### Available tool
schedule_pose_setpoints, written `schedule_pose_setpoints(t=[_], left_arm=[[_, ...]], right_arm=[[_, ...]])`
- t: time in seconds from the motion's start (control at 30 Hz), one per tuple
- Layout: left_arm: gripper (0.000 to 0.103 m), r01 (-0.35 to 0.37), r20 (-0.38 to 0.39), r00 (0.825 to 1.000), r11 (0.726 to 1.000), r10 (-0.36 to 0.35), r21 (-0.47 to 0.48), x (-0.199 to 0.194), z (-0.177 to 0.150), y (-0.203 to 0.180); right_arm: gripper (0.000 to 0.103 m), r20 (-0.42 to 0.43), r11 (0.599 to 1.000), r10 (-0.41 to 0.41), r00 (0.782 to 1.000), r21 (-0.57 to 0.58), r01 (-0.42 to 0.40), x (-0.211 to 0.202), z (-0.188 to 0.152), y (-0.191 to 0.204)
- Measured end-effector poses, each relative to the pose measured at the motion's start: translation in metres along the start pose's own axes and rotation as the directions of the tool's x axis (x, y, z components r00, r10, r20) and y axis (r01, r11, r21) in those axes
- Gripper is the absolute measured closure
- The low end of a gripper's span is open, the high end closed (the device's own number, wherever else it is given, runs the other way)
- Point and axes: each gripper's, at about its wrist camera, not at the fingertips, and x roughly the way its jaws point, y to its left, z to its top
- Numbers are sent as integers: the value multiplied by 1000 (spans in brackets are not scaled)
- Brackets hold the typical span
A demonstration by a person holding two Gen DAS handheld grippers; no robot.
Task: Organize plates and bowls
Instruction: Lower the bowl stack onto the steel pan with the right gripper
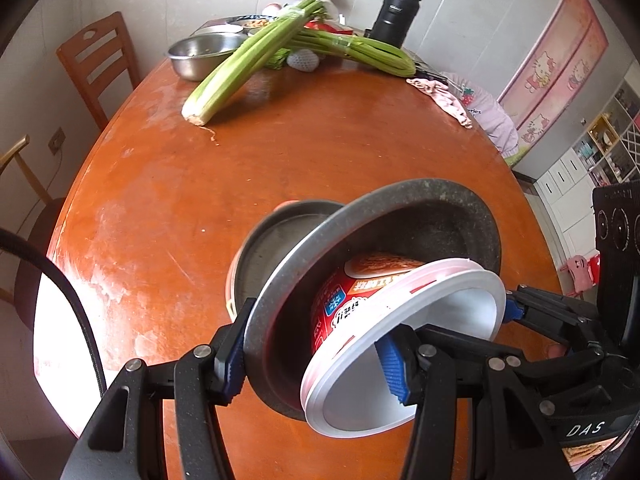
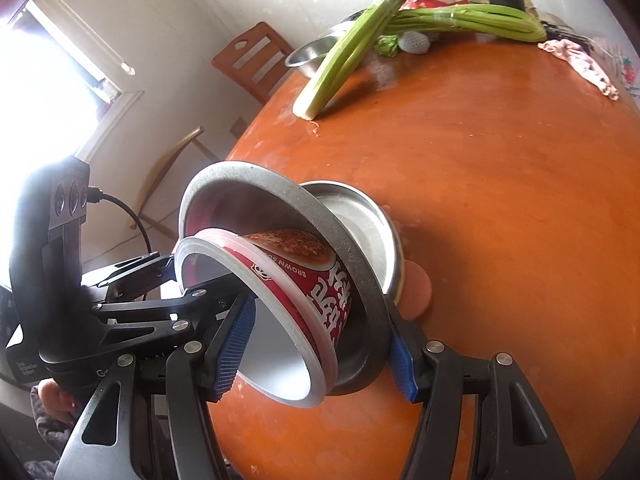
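A red-and-white paper bowl (image 1: 360, 300) (image 2: 320, 280) sits nested in a grey metal bowl (image 1: 420, 216) (image 2: 240, 184). Behind that bowl are a shallow steel dish (image 1: 272, 248) (image 2: 368, 232) and a pink piece (image 2: 418, 284). The stack is tilted above the orange table (image 1: 280, 152) (image 2: 500, 200). My left gripper (image 1: 312, 366) is shut across the rims, one pad inside the paper bowl and the other outside the grey bowl. My right gripper (image 2: 320, 356) clamps the opposite side the same way. Each gripper shows in the other's view: the right gripper (image 1: 514, 312), the left gripper (image 2: 176, 268).
At the table's far end lie celery bunches (image 1: 236, 68) (image 2: 340, 56), a steel basin (image 1: 200, 54), a black flask (image 1: 394, 12) and a pink cloth (image 1: 444, 98). Wooden chairs (image 1: 96, 60) (image 2: 252, 64) stand by the left edge. A person's hand (image 2: 56, 396) shows at lower left.
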Motion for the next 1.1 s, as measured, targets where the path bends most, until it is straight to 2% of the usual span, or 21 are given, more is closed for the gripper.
schedule_pose_setpoints(t=[0.33,1.1], left_arm=[[49,3,-23,1000,1000,-3,-18,16,9,11],[49,7,-28,1000,1000,-7,-18,32,14,14]], right_arm=[[39,-34,1000,4,999,13,-4,18,10,-6],[39,-45,1000,0,999,31,2,23,10,-13]])
